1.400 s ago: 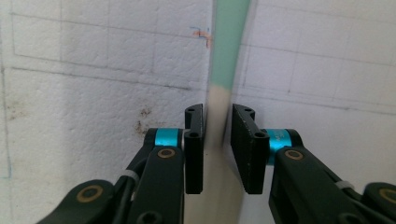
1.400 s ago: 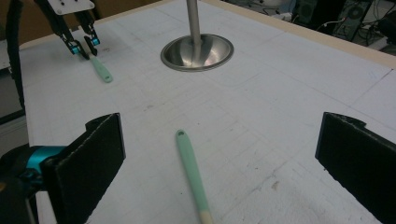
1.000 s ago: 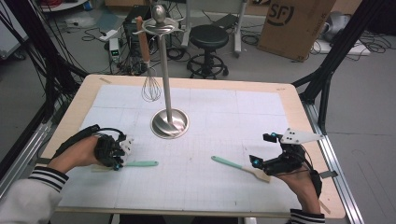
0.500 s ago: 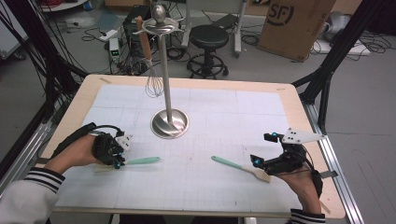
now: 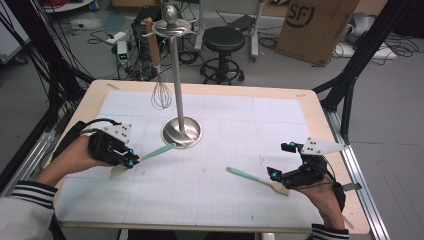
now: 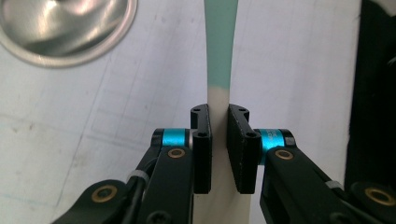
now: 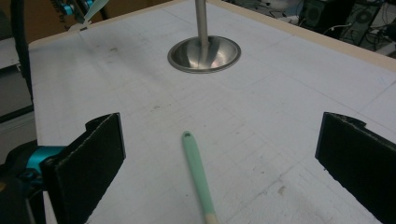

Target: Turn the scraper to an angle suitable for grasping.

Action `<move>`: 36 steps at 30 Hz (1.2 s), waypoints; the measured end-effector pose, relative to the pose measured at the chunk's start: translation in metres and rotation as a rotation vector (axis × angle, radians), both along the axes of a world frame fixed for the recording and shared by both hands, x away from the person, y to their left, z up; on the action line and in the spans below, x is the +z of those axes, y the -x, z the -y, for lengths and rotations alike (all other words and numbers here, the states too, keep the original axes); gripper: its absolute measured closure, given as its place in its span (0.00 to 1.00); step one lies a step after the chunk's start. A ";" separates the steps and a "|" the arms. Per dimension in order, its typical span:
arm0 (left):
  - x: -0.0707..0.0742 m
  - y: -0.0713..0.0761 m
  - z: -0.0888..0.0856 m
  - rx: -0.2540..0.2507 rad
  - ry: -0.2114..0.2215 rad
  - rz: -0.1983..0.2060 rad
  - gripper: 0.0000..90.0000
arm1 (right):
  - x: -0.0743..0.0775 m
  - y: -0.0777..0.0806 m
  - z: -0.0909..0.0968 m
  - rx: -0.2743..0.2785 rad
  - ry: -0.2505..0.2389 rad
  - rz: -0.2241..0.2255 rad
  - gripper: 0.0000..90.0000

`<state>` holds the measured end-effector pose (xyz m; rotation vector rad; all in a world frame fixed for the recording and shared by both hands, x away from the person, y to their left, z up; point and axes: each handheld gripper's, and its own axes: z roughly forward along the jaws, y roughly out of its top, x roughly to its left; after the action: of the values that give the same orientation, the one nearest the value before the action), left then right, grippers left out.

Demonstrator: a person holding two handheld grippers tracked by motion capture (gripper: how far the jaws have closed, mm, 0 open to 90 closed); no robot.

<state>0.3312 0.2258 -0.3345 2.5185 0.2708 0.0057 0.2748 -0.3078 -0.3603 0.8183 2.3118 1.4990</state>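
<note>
The mint spatula is being squeezed by the left gripper; pinched so thinly, it could be dropped.

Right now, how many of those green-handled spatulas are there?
2. One spatula is clamped in the left gripper, lifted near the stand's base. The other spatula lies on the table between the right gripper's open jaws.

A steel utensil stand stood upright on the table, its round base resting on a white gridded mat. A wire whisk with a wooden handle hung from the stand's top ring. Behind the table stood a black stool and a cardboard box.
</note>
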 end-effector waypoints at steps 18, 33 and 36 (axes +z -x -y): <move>0.026 0.015 0.035 -0.080 0.253 0.005 0.90 | 0.008 0.006 -0.014 0.069 -0.016 0.024 0.00; 0.047 0.019 0.062 -0.158 0.356 -0.004 0.90 | 0.028 0.007 -0.033 0.204 -0.079 0.057 0.00; 0.050 0.019 0.068 -0.174 0.374 -0.006 0.90 | 0.037 0.006 -0.035 0.229 -0.081 0.060 0.00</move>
<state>0.3122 0.1579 -0.2849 2.1613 0.0470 -0.1111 0.2688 -0.2725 -0.3238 0.5330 2.3793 1.6949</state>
